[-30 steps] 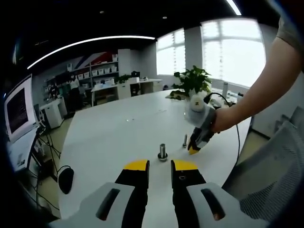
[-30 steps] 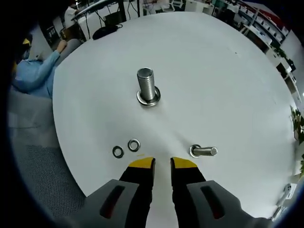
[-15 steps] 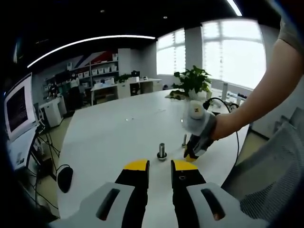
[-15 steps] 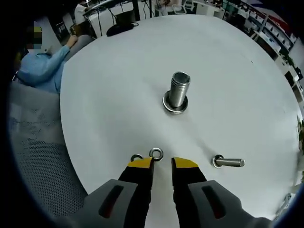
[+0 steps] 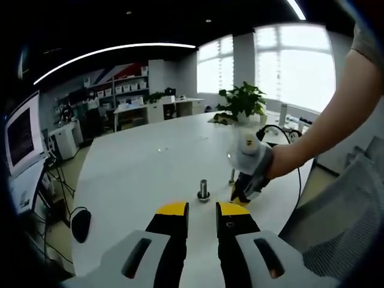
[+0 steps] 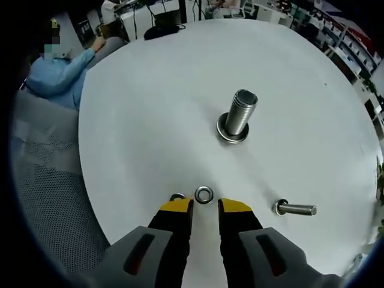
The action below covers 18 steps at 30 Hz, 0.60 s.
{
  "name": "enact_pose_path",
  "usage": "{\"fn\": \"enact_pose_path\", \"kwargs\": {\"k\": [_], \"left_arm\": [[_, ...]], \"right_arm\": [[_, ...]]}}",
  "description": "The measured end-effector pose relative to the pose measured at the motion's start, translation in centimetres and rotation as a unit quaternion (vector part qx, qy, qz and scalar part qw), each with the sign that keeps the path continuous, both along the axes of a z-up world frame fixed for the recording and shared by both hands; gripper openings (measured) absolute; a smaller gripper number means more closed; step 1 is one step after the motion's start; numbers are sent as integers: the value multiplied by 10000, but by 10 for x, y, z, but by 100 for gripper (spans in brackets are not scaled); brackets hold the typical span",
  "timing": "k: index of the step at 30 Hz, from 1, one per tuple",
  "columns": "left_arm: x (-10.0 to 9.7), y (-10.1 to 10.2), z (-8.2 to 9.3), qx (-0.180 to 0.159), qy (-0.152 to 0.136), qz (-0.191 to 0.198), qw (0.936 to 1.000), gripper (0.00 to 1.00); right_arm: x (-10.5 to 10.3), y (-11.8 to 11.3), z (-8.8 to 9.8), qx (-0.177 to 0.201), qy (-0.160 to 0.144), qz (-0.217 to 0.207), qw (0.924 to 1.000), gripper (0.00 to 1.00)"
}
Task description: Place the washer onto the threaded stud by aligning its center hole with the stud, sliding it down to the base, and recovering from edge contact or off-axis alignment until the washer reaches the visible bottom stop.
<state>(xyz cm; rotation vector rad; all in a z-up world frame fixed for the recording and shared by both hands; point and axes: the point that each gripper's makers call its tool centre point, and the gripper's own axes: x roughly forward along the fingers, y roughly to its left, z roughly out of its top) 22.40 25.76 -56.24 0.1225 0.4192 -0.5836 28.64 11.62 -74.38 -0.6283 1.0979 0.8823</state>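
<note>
Steel washer (image 6: 204,194): a small flat ring lying on the white desk (image 6: 150,108), just beyond the tips of the right claw (image 6: 204,206), at 12 o'clock from them. A second washer (image 6: 177,197) lies just beside it at 9 o'clock, partly hidden by the yellow tip.
Threaded stud (image 6: 239,115): stands upright on its wide base near the desk's middle, at about 1 o'clock from the washer and well apart from it; in the left gripper view it (image 5: 203,190) sits just ahead of the left claw (image 5: 202,209).
Loose bolt (image 6: 295,209): on its side at 3 o'clock from the washer, apart from it.
Right claw: narrowly parted, holding nothing; the washer sits at the gap's mouth, not between the tips.
Left claw: narrowly parted, empty, hovering short of the stud.
Handling: likely light, rigid and slick; being so thin and flat on the smooth desk, it will probably skid or flip if pushed.
Where to hold: best pinched across its outer rim on opposite edges, leaving the centre hole free for the stud; tipping one edge up first may help.
Risk: catching the neighbouring washer as well.
</note>
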Motion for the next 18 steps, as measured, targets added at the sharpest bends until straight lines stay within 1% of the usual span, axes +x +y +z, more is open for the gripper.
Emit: {"fn": "enact_pose_path", "kwargs": {"k": [6,11,15,18], "left_arm": [[0,1,0,-19,20,21,10000,16],[0,2,-1,-21,26,36,10000,16],[0,1,-1,-7,28,26,10000,16],[0,0,-2,5,34,9,10000,16]], "right_arm": [[3,0,-1,32,11,35,10000,19],[5,3,-2,-8,1,169,9999,19],[1,6,-1,-127,-30,550,9984,18],[1,6,-2,-126,-3,692,9975,17]]}}
